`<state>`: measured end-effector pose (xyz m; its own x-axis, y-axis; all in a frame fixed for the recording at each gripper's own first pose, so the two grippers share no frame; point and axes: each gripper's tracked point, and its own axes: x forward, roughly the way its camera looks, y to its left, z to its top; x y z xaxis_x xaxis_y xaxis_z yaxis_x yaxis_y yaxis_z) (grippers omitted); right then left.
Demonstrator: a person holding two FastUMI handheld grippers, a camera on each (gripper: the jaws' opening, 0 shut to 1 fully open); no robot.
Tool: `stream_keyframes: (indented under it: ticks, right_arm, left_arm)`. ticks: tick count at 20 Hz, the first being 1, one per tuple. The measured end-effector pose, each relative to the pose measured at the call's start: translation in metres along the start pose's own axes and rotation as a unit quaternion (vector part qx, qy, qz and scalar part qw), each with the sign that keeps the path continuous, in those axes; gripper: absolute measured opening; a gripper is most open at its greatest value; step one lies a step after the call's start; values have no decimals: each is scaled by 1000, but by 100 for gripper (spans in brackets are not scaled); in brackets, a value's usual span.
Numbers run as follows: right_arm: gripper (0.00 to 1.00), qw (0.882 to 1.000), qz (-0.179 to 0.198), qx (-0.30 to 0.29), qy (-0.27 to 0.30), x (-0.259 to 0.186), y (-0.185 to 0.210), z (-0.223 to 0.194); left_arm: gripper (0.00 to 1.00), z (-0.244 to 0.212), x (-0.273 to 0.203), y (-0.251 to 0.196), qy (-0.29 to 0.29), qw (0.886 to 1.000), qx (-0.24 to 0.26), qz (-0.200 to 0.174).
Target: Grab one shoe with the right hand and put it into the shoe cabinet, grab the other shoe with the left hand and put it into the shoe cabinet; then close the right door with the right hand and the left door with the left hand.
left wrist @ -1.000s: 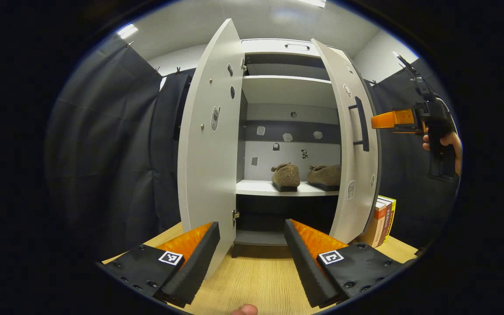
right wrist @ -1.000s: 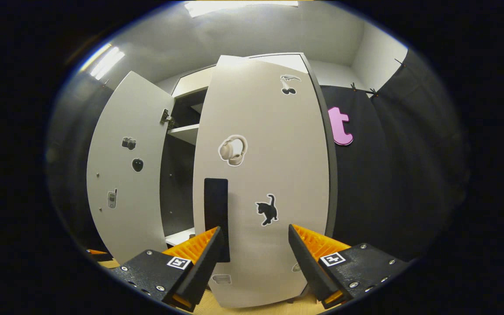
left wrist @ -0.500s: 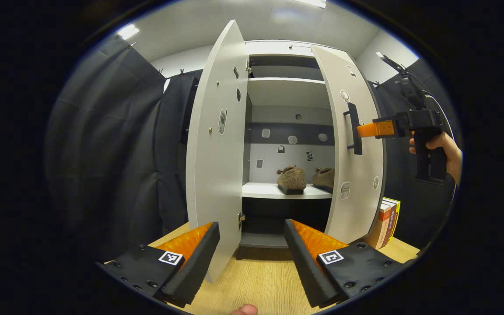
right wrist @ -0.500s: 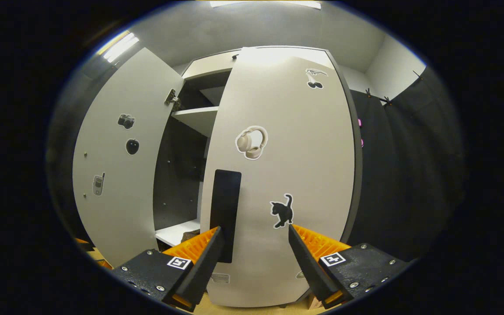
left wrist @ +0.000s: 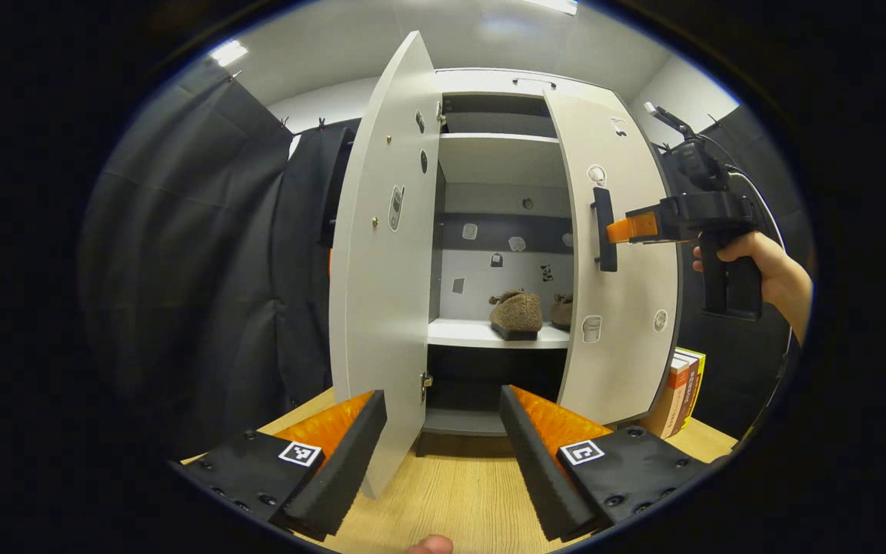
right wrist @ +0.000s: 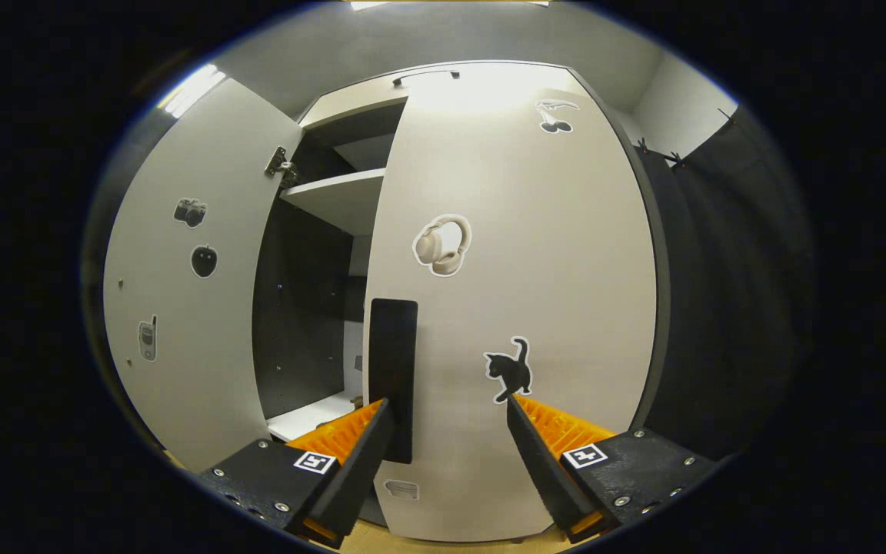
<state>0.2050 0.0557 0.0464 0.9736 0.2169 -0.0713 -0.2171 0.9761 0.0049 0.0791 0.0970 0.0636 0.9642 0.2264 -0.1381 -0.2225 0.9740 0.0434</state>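
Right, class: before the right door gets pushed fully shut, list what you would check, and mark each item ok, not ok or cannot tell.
1. Both shoes on the cabinet shelf: ok.
2. Shoes behind the shelf's front edge: ok.
3. Right gripper at the right door, by its handle: ok.
4. Right jaws open: ok.
5. Right door shut: not ok.
6. Left gripper back from the left door: ok.
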Motion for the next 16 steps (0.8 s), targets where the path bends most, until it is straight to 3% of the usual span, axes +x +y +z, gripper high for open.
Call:
stream_keyframes:
  ticks: [10, 16]
  right_arm:
    - [92, 1000, -20, -22, -3, 4, -1, 0]
    - [92, 999, -19, -9, -30, -53, -5, 22]
  left_arm:
    - [97, 5, 0, 2, -3, 1000, -24, 1]
    - [97, 19, -7, 12, -12, 999, -39, 23]
